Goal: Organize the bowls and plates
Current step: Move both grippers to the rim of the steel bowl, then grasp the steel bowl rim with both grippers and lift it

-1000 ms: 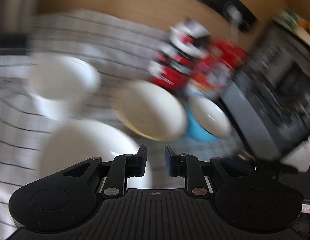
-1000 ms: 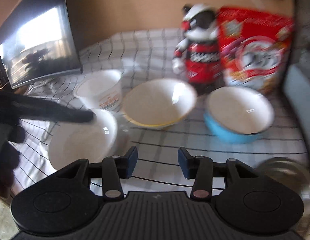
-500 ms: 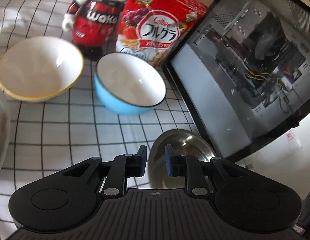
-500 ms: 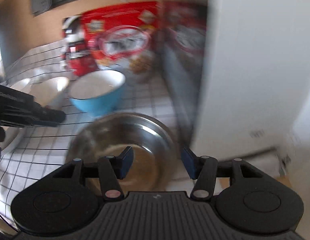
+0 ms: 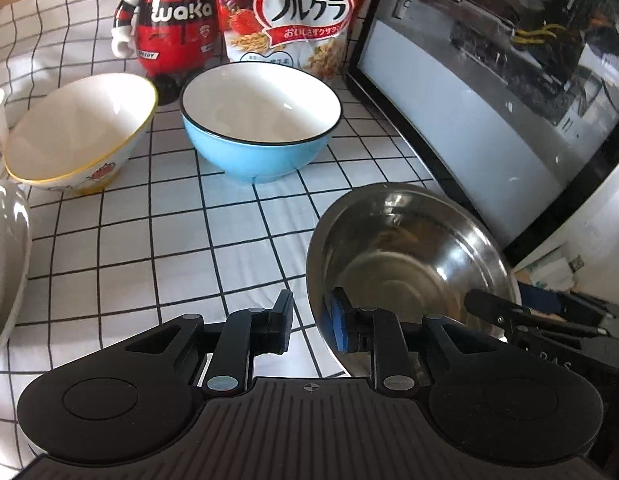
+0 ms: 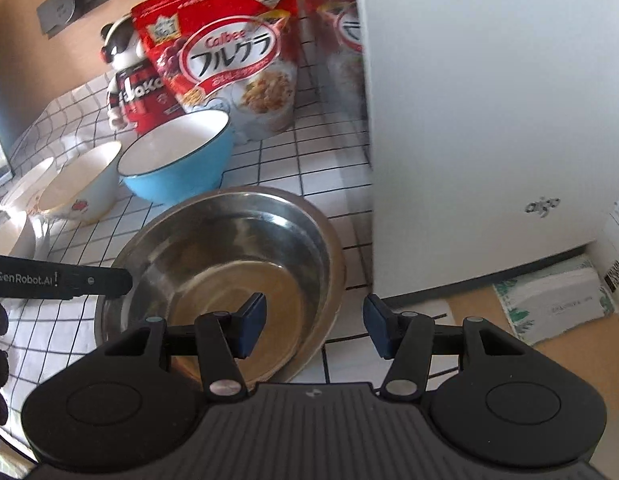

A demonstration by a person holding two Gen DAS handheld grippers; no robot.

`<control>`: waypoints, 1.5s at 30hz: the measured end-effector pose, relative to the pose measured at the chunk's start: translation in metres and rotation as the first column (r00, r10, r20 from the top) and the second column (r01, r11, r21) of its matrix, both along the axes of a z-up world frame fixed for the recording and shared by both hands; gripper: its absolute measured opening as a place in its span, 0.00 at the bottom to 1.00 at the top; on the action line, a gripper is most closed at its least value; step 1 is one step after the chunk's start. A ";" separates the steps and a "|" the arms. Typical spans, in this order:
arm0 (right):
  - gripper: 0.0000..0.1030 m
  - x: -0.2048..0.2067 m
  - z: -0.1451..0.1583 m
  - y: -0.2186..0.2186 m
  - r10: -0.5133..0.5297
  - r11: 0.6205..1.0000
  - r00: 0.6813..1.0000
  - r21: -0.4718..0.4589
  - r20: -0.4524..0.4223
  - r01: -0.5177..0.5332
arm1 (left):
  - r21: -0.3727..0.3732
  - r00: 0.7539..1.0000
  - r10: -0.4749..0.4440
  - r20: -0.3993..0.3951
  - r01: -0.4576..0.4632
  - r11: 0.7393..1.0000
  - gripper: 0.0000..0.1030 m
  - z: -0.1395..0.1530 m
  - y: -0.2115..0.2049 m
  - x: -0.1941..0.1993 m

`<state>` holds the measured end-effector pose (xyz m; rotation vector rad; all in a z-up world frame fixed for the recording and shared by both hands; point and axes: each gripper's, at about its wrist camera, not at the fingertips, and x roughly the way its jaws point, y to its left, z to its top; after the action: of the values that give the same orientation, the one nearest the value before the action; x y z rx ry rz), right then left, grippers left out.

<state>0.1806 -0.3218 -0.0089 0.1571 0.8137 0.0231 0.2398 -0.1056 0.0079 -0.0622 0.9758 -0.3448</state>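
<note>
- Steel bowl (image 5: pixel 409 256): landmark, on the checked cloth (image 5: pixel 149 240) beside the white appliance (image 6: pixel 489 100); both my claws straddle its rim, I judge to lift it.
- My left gripper (image 5: pixel 311 322): jaws slightly apart, near rim between them, not clamped.
- My right gripper (image 6: pixel 313 330): jaws wide apart across the opposite rim.
- Blue bowl (image 5: pixel 261 128): just behind the steel bowl; yellow-rimmed bowl (image 5: pixel 79 134) beyond it.
- Left view alone shows the appliance's dark glass door; right view alone shows a carton (image 6: pixel 549 304) on the floor.
</note>
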 end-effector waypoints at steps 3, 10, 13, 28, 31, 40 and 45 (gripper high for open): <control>0.52 0.003 0.000 0.003 0.024 1.000 1.000 -0.002 -0.006 -0.024 | 0.011 1.000 -0.007 -0.004 0.007 1.000 0.23 0.001 -0.002 -0.002; 0.52 0.013 -0.004 0.013 0.041 0.999 0.999 0.001 -0.029 -0.041 | -0.031 0.999 -0.009 -0.052 0.007 0.999 0.37 -0.003 0.009 -0.004; 0.52 0.014 -0.006 0.021 0.048 0.999 0.998 -0.008 -0.031 -0.048 | -0.043 0.998 -0.006 -0.066 0.003 0.999 0.38 -0.004 0.015 -0.006; 0.52 0.021 -0.009 0.022 0.074 0.997 0.995 0.038 -0.062 -0.071 | -0.081 0.985 0.023 -0.172 -0.037 0.996 0.37 -0.021 0.021 0.006; 0.52 0.020 -0.012 0.022 0.111 0.992 0.990 0.062 -0.088 -0.105 | -0.085 0.984 0.022 -0.178 -0.038 0.996 0.36 -0.027 0.013 0.008; 0.52 0.029 -0.017 0.010 0.125 0.984 0.987 0.136 -0.097 -0.111 | -0.026 0.987 -0.005 -0.160 0.001 1.000 0.37 -0.028 -0.003 0.008; 0.52 0.037 -0.020 0.015 0.154 0.979 0.983 0.150 -0.096 -0.139 | 0.015 0.991 0.004 -0.132 -0.002 1.000 0.37 -0.027 -0.009 0.002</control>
<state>0.2174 -0.3065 -0.0293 0.2347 0.9302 0.2143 0.2417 -0.1149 -0.0194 -0.0736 1.1089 -0.3332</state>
